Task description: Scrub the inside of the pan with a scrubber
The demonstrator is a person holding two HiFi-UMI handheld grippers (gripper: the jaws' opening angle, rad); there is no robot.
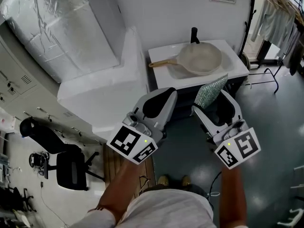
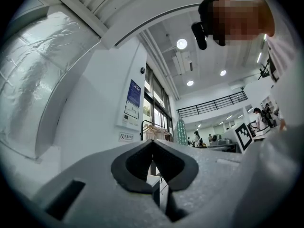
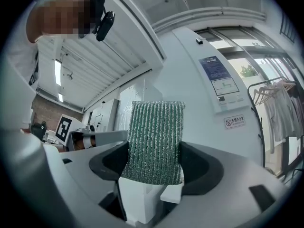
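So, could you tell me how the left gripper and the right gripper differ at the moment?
The left gripper is shut on nothing, jaws together, whereas the right gripper is clamped on the green scrubber, jaws apart. In the head view, the scrubber sticks out beyond the right gripper's tips; nothing projects from the left gripper. Both are held short of the pan, neither touching it.

Bright, even indoor light comes from round white ceiling lamps [image 2: 181, 43] and tall windows [image 2: 153, 107]. Soft glare streaks the plastic-wrapped white panel [image 1: 47, 18]. Both gripper views bend strongly and darken to black at their rims; the green ribbed scrubber [image 3: 154, 141] looks sharp.
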